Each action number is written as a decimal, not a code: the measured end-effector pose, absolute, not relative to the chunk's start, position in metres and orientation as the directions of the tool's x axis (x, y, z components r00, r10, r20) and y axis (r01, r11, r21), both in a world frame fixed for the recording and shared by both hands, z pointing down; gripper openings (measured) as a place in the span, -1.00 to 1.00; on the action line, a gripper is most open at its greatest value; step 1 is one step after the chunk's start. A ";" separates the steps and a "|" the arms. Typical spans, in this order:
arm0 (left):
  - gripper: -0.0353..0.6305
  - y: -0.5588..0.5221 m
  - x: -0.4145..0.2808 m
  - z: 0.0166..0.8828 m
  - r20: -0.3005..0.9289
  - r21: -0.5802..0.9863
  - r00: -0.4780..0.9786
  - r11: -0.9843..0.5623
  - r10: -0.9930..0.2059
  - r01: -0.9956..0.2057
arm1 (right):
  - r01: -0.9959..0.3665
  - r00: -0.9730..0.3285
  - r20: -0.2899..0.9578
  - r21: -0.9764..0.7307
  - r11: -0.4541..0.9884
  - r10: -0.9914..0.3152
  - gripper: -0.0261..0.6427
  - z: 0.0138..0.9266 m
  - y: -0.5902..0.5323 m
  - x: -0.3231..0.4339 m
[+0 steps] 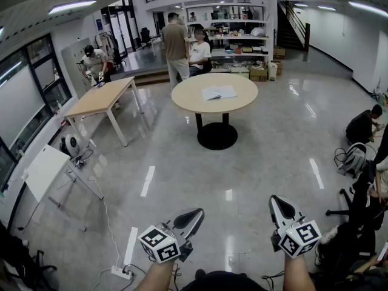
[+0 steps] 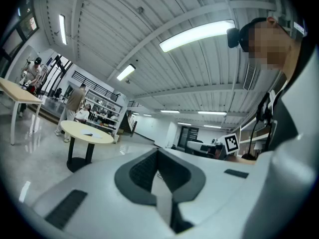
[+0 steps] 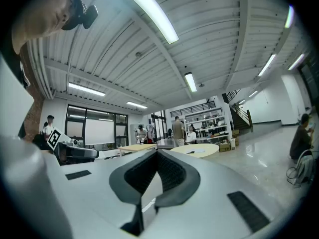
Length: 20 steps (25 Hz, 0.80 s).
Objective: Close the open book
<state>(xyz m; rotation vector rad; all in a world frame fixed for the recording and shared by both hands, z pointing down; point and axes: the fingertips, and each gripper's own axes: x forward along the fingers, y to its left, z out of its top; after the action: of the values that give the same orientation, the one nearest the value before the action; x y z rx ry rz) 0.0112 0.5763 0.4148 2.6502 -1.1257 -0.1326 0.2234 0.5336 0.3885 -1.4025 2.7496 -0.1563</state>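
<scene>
The open book [image 1: 219, 93] lies flat, white pages up, on a round beige table [image 1: 188, 96] with a black pedestal, far across the shiny floor. Both grippers are low in the head view, well short of the table. My left gripper [image 1: 195, 214] is shut with nothing between its jaws; the tips meet in the left gripper view [image 2: 158, 151]. My right gripper [image 1: 276, 201] is also shut and empty [image 3: 157, 152]. The book is a small pale patch in the left gripper view [image 2: 88, 134] and the right gripper view [image 3: 195, 151].
A long wooden table [image 1: 100, 99] and a white folding table [image 1: 45, 171] stand at the left. Two people [image 1: 176, 41] are behind the round table, before shelves [image 1: 236, 29]. A power strip [image 1: 121, 273] lies by my feet. A seated person [image 1: 364, 126] and chairs are at the right.
</scene>
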 end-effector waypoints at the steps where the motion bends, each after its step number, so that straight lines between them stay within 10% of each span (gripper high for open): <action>1: -0.93 0.576 0.011 0.415 0.017 0.267 0.696 -0.668 -0.718 -0.695 | -0.803 -0.589 0.001 -0.112 0.585 -0.808 -0.93 0.389 0.533 0.223; 20: -0.93 0.559 0.005 0.419 0.022 0.275 0.695 -0.664 -0.718 -0.695 | -0.793 -0.603 -0.018 -0.094 0.602 -0.797 -0.93 0.386 0.513 0.212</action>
<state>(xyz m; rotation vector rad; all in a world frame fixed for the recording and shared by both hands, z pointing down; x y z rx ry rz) 0.0052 0.5590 0.4188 2.6439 -1.1251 -0.1283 0.2122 0.5131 0.3863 -1.3706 2.7594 -0.1172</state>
